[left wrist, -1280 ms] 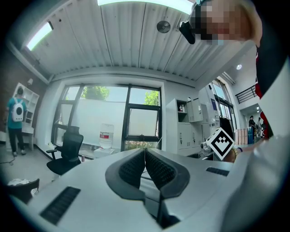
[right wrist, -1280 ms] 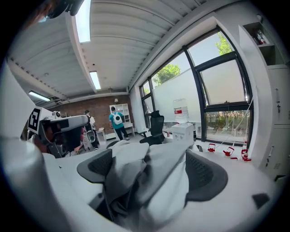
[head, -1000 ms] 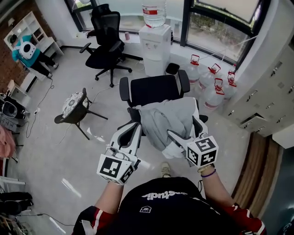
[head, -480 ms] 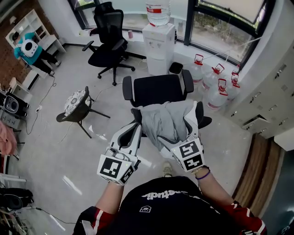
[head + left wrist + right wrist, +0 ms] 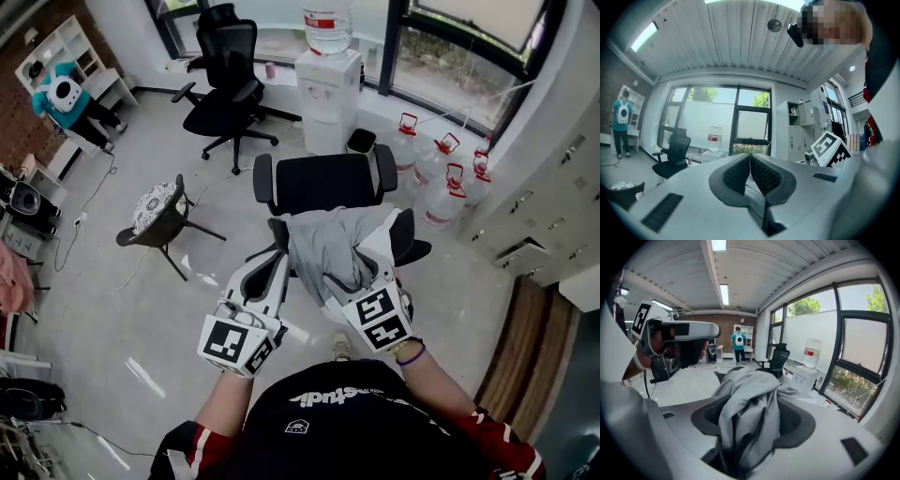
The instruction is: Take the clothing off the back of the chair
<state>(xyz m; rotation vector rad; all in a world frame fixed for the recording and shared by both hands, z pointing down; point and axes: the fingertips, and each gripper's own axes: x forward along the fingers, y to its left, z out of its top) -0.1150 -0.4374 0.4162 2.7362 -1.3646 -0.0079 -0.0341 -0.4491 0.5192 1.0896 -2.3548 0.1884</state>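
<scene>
Bright window daylight; gripper views fisheye-warped, dark-edged.

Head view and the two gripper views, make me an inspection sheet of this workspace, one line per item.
Surface: pale glossy floor.
Job's things: grey garment draped over the back of the black office chair.
Clutter: second office chair, small dark chair, water dispenser, water jugs.
Grippers: right hand-held gripper has just been closing, garment bunched between its jaws; left hand-held gripper shut, empty.
Cables: one cable trailing across the floor at left.
Surroundings: windows, lockers, a person by a shelf.
</scene>
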